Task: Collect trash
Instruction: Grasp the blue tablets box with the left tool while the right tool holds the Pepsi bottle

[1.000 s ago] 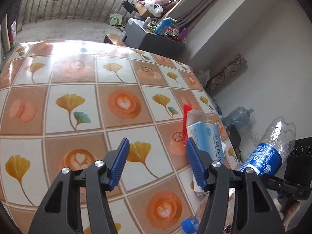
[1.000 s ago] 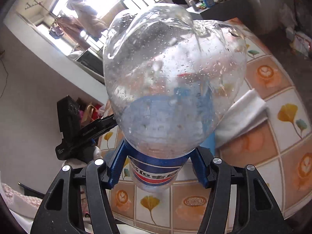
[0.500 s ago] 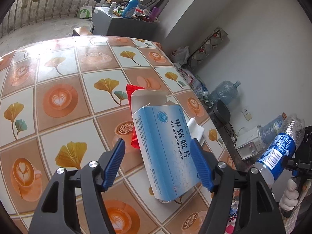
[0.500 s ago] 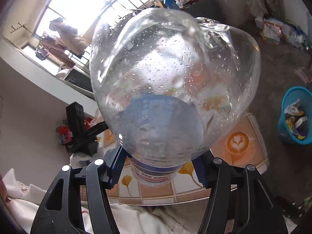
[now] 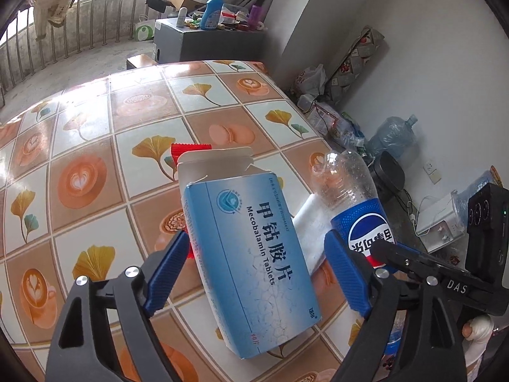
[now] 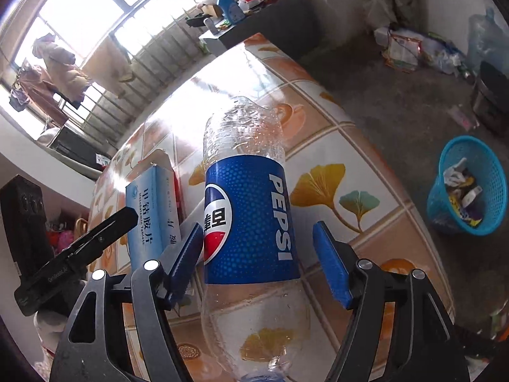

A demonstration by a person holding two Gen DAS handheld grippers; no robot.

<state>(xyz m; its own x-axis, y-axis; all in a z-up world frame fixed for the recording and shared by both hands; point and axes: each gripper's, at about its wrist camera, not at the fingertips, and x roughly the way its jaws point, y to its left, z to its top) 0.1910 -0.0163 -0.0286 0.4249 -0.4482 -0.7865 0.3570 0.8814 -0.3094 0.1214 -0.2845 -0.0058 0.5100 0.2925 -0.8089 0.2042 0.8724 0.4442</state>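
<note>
A blue and white tablet box (image 5: 245, 251) with an open top flap lies on the patterned table between the fingers of my left gripper (image 5: 257, 270), which is open around it. A red wrapper (image 5: 191, 148) and white paper (image 5: 310, 219) lie under and beside the box. An empty Pepsi bottle (image 6: 248, 219) lies on the table between the fingers of my right gripper (image 6: 257, 261), which is open with gaps on both sides. The bottle also shows in the left wrist view (image 5: 356, 203), and the box in the right wrist view (image 6: 152, 210).
A blue mesh trash basket (image 6: 467, 187) with rubbish in it stands on the floor right of the table. The table edge (image 6: 410, 207) runs close to the bottle. Bags and a water jug (image 5: 391, 133) clutter the floor by the wall. A loaded cabinet (image 5: 206, 35) stands beyond the table.
My right gripper has lowered the bottle from the air onto the table and its fingers have opened off it. My left gripper has closed in around the tablet box.
</note>
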